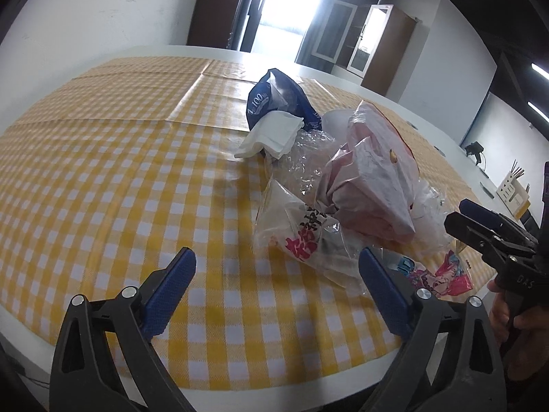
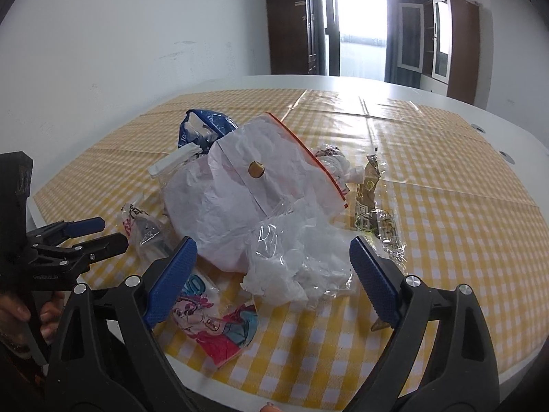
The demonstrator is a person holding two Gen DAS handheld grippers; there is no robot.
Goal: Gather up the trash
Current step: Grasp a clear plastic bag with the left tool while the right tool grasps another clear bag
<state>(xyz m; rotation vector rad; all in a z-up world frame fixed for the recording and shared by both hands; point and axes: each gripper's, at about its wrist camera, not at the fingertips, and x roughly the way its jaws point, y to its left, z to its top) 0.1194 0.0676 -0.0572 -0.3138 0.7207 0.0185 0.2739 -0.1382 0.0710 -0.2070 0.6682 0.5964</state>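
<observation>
Broadly, a white counter covered by a yellow checked cloth carries a heap of trash near its front edge: a big crumpled white bag with a red strip, a dark blue packet behind it with a white napkin against it, clear plastic film, a printed clear wrapper, a brown-gold wrapper and a pink cartoon wrapper. Both handheld grippers hang just before the heap with jaws spread and nothing between them, the left gripper at the printed wrapper, the right gripper over the film and the cartoon wrapper.
</observation>
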